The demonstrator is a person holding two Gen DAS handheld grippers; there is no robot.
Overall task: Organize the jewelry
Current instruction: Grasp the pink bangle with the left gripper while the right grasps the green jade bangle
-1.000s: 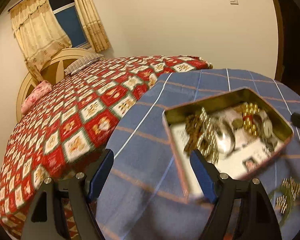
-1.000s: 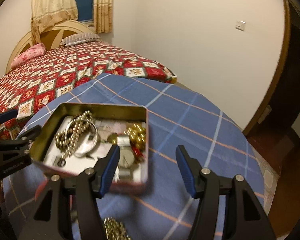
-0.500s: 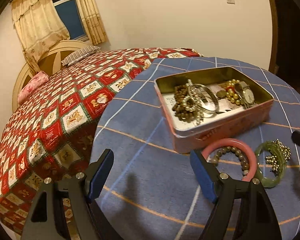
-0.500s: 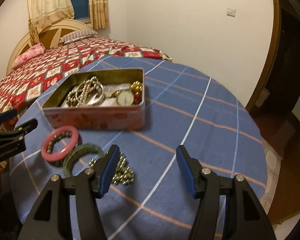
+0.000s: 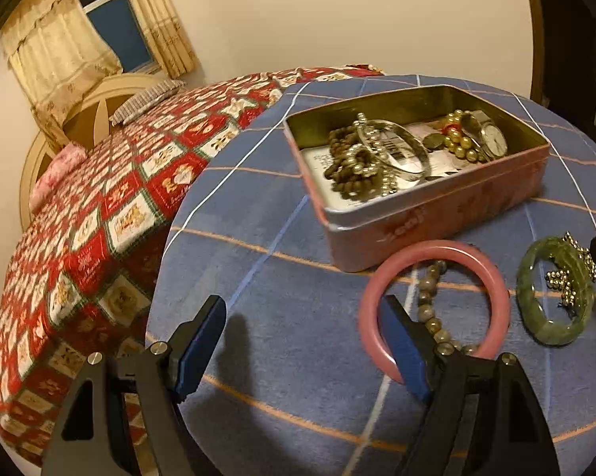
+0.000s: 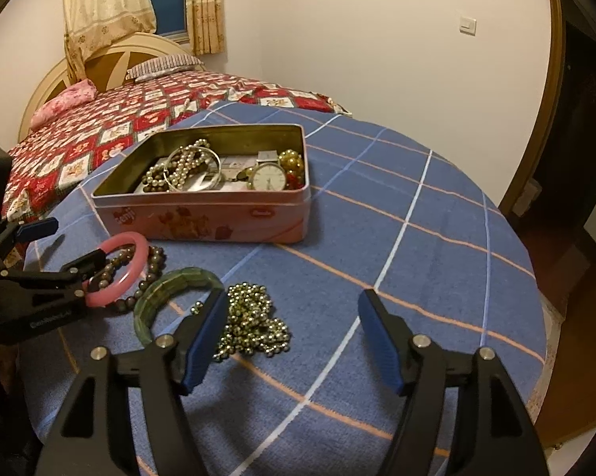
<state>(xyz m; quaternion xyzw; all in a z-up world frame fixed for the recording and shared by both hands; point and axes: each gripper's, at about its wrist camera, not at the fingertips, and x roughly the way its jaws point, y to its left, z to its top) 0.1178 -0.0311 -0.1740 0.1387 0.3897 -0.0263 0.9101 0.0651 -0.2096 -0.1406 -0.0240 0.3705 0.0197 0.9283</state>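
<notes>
Jewelry spread over a round desk [image 6: 437, 214] under a blue plaid cloth, part loose near the front edge, part in a tin.

Left tool [image 5: 304, 339] spread wide, nothing pinched; one finger reaching over the near rim of a pink bangle [image 5: 492, 273], contact not clear. Right tool [image 6: 292, 335] with jaws opening, nothing pressed between the pads; left pad just beside a heap of small gold beads [image 6: 254, 325].

Loose on the cloth, counted: one pink bangle, one green bangle [image 6: 167, 285], one string of grey-brown beads [image 5: 429, 309] lying partly inside the pink ring, one heap of gold beads spilling against the green bangle. All four close together near the front edge, between the tools and the tin.

One open pink tin [image 6: 202, 218], rectangular, gold inside, set toward the middle of the desk just behind the loose pieces. Inside: one wristwatch [image 6: 268, 176] at the right end, gold and red beads [image 6: 292, 162] beside it, one clear bangle [image 5: 397, 150], pearl-like and dark bead strings tangled at the left end, printed paper lining the bottom.

Beyond the far edge, a bed [image 6: 99, 131] with a red patchwork cover, one pink pillow [image 6: 66, 101], one striped pillow [image 6: 165, 65] and an arched headboard. Cream curtains [image 6: 99, 12] around a dark window, plain wall with one switch [image 6: 467, 24], dark doorway on the right.
</notes>
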